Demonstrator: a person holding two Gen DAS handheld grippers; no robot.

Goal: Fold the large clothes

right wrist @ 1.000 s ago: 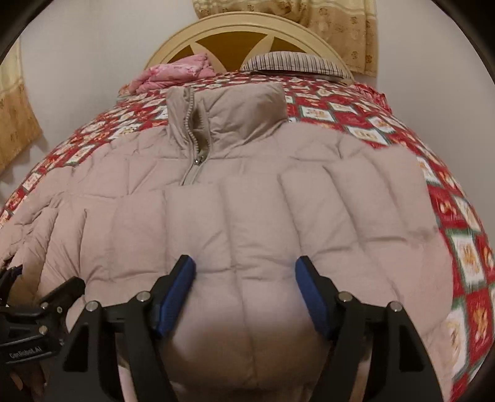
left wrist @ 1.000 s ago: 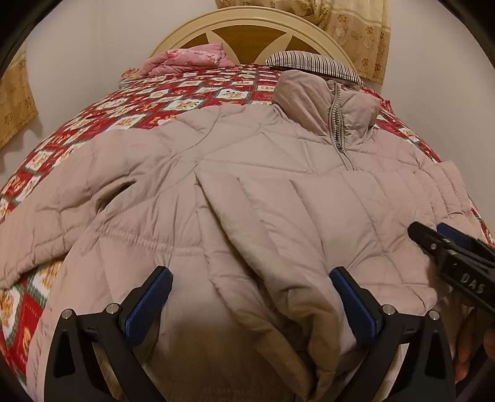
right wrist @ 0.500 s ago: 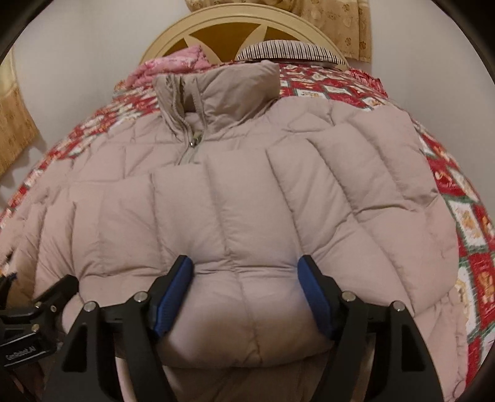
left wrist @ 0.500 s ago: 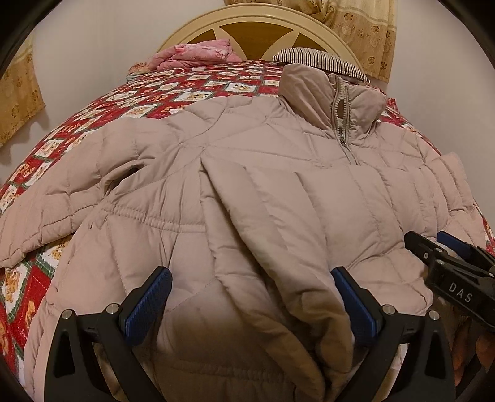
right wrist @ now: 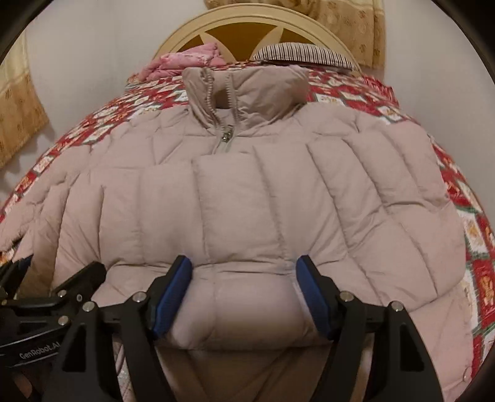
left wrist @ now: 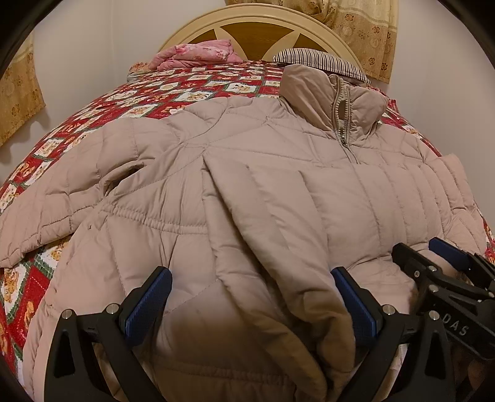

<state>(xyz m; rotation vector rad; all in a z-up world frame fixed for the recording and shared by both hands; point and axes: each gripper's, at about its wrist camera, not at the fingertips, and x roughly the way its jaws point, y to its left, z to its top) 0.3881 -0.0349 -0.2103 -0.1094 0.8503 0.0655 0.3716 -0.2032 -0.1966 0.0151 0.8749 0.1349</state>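
Note:
A large beige quilted puffer jacket (left wrist: 247, 173) lies front-up on the bed, collar and zip toward the headboard; it also fills the right wrist view (right wrist: 247, 191). Its right sleeve is folded across the chest (left wrist: 355, 216); the left sleeve (left wrist: 62, 201) stretches out to the left. My left gripper (left wrist: 252, 297) is open, its jaws astride a ridge of the folded fabric near the hem. My right gripper (right wrist: 244, 290) is open, its jaws astride the puffy end of the folded sleeve. Each gripper shows at the edge of the other's view.
The bed has a red patchwork quilt (left wrist: 130, 102) and a cream arched headboard (left wrist: 253, 27). A pink folded blanket (left wrist: 195, 54) and a striped pillow (left wrist: 318, 60) lie at the head. Yellow curtains (left wrist: 365, 27) hang behind.
Both grippers have moved forward and lower over the jacket, toward the collar. The jaws stay open and the jacket has not visibly shifted.

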